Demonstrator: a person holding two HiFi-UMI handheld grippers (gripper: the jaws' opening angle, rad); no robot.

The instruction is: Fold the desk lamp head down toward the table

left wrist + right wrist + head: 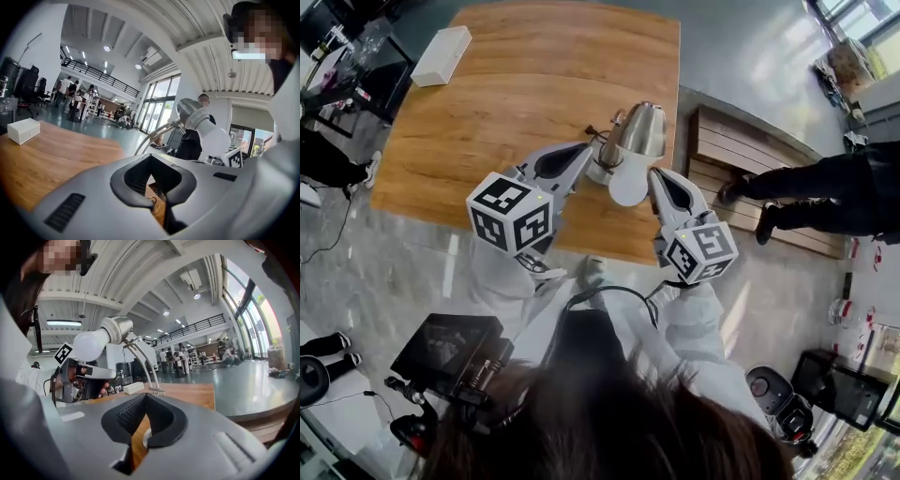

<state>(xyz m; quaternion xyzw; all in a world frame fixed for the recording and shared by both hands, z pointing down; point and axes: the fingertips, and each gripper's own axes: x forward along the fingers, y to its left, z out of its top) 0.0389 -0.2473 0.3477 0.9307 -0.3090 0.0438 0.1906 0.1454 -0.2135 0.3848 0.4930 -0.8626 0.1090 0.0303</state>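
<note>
The desk lamp stands near the front edge of the wooden table, its silver head raised and its white bulb pointing toward me. My left gripper is shut and empty, just left of the lamp head. Just right of the bulb is my right gripper, also shut and empty. In the left gripper view the lamp head and bulb hang above and right of the shut gripper. In the right gripper view the bulb and curved arm rise above the gripper.
A white box lies at the table's far left corner. A slatted wooden bench stands right of the table, with a person's legs beside it. Equipment sits on the floor by my feet.
</note>
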